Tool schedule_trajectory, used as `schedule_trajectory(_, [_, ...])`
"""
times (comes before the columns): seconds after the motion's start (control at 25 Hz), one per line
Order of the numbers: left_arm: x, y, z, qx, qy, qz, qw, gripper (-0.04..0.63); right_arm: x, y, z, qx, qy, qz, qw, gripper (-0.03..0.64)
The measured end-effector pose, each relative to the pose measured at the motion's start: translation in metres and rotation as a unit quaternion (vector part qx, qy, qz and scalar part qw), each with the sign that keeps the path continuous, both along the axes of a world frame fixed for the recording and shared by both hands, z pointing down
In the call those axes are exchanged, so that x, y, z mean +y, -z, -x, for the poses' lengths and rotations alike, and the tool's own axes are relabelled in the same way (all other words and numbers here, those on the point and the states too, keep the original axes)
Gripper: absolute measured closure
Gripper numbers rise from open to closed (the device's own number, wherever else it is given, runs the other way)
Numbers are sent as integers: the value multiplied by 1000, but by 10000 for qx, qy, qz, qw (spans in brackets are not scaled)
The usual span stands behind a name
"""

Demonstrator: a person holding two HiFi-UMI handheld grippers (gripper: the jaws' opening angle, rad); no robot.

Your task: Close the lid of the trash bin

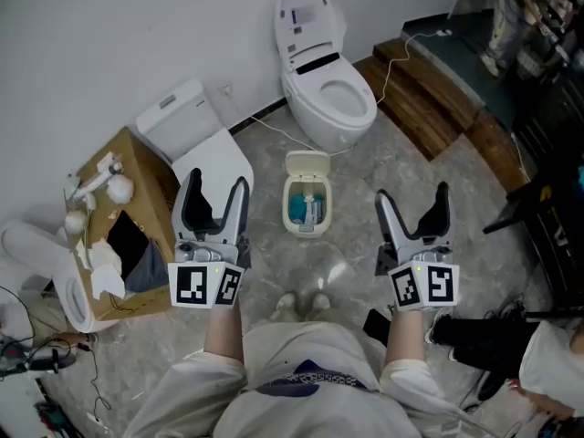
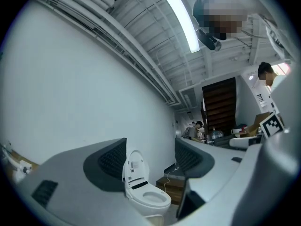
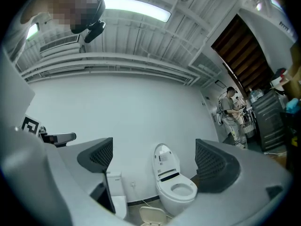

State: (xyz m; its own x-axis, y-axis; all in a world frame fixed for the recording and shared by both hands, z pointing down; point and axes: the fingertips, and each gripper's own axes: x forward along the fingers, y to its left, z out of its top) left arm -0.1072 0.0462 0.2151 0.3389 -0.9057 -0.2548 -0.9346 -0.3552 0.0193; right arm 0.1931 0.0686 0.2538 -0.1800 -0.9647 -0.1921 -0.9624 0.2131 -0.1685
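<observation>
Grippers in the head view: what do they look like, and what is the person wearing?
Both the left gripper and right gripper have light grey bodies with two curved jaws lined in black ribbed pads. Each carries a white cube printed with black square markers. The person wears a pale cream top with a dark print.

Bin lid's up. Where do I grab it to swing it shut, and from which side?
Take the lid by its free rounded edge, which stands up on the toilet side; the hinge seems to be at the far rim of the trash bin. Come in from above, behind that edge, and draw it toward you. The right gripper is open and empty.
</observation>
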Motion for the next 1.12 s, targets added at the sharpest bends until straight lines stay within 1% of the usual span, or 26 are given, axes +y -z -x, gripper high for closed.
schedule_trajectory(0.2, [1, -2, -20, -72, 152, 57, 9998, 296, -8, -4, -24, 95, 164, 90, 9998, 87])
schedule_trajectory(0.28, [3, -5, -22, -154, 239, 96, 9996, 296, -13, -7, -34, 145, 170, 123, 9997, 91])
schedule_trajectory(0.44, [-3, -14, 3, -250, 515, 252, 9980, 296, -31, -20, -38, 195, 136, 254, 9994, 94])
schedule_trajectory(0.56, [-19, -16, 21, -240, 593, 276, 9976, 296, -49, -28, -35, 177, 73, 317, 9993, 94])
schedule_trajectory(0.72, [-50, -14, 38, -252, 458, 186, 9985, 296, -80, -33, -18, 258, 35, 382, 9989, 94])
schedule_trajectory(0.92, [-87, -6, 54, -115, 228, 74, 9996, 296, -116, -34, 0, 764, 110, 529, 9956, 94])
schedule_trajectory(1.04, [-105, -15, 60, -43, 61, 157, 9998, 296, -131, -36, 13, 921, 137, 604, 9938, 94])
schedule_trajectory(1.12, [-116, -22, 63, -16, -21, 227, 9997, 296, -139, -40, 25, 1022, 242, 662, 9923, 95])
